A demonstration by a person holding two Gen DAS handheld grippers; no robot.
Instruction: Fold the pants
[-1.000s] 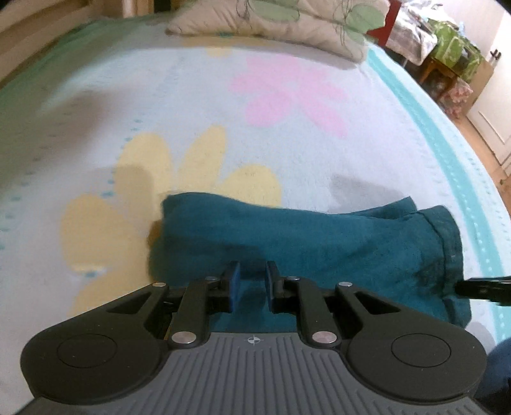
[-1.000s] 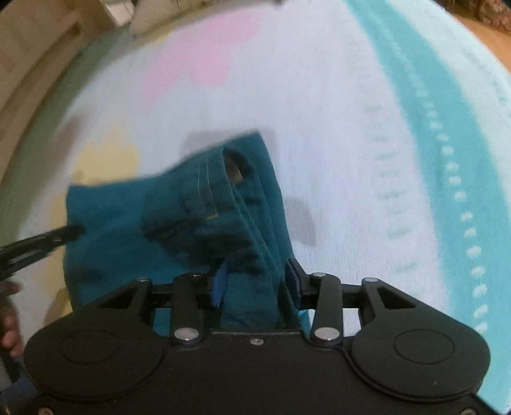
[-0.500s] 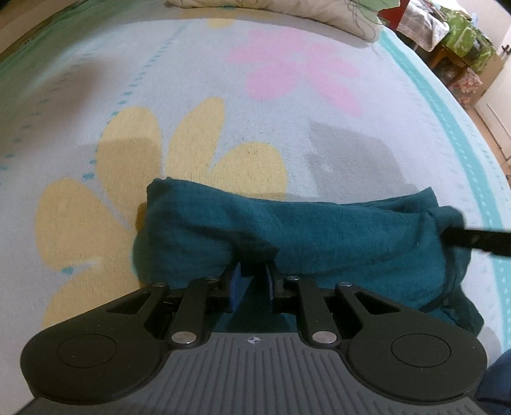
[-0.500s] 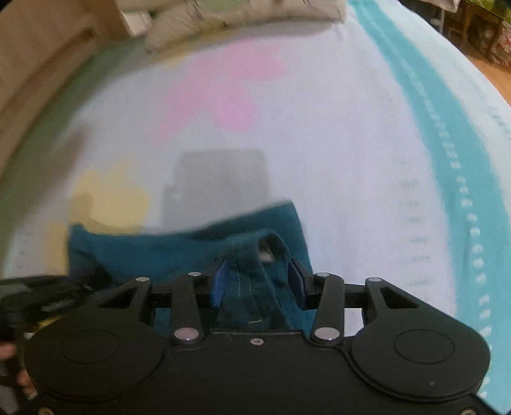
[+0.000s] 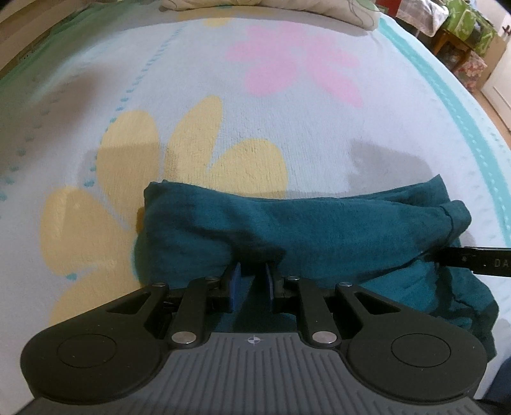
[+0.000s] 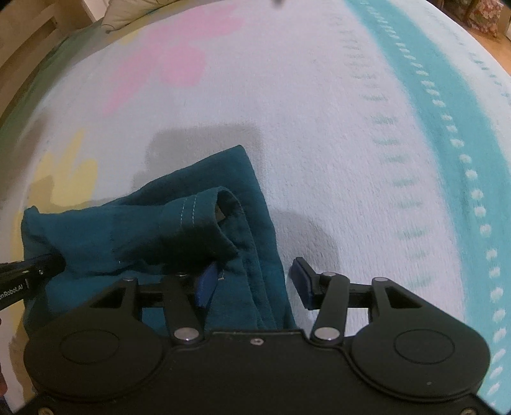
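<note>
Teal pants (image 5: pixel 319 230) lie folded in a long bundle across the flowered bedspread (image 5: pixel 287 134). My left gripper (image 5: pixel 252 277) is shut on a pinch of the near edge, and the cloth bunches over its blue pads. In the right wrist view the stitched end of the pants (image 6: pixel 127 230) lies between the jaws of my right gripper (image 6: pixel 254 274). Those jaws are opening: the right pad (image 6: pixel 301 281) stands clear over the bedspread, and the left pad is half under the cloth. A finger of the right gripper (image 5: pixel 479 260) reaches in at the bundle's right end.
A pillow (image 5: pixel 287 8) lies at the head of the bed. A turquoise stripe (image 6: pixel 447 111) runs along the bed's right side, with wooden furniture (image 5: pixel 463 28) and floor beyond it. A wooden bed frame (image 6: pixel 28 41) borders the left.
Both grippers have sunk toward the bed with the pants, which now lie lower and flatter. The right jaws have spread and let go of the stitched end.
</note>
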